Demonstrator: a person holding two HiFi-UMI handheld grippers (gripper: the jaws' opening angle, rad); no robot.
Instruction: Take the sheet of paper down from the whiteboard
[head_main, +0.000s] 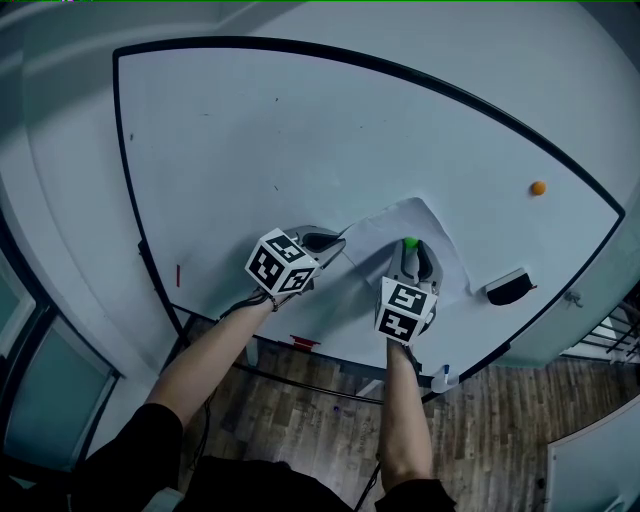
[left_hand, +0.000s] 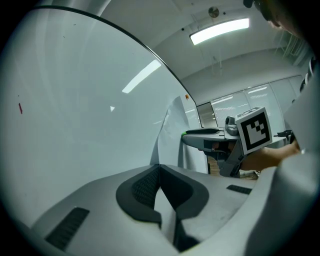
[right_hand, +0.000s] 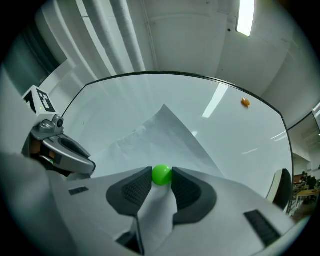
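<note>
One whiteboard (head_main: 300, 130), one sheet (head_main: 392, 225), orange magnet (head_main: 538, 187), green magnet (right_hand: 161, 174) seemingly in right tongs (right_hand: 161, 179)

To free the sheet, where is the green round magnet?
The magnet sits on the white paper sheet, between the right gripper's jaws, low-centre in its view.

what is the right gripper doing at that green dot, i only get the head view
Observer: The right gripper view shows the right gripper with the green magnet between its pad tips, touching both sides.
Operator: ok and is the left one actually on the paper
Observer: Yes. In the left gripper view, the left gripper has its tips together on the edge of the paper, which rises from between them.
</note>
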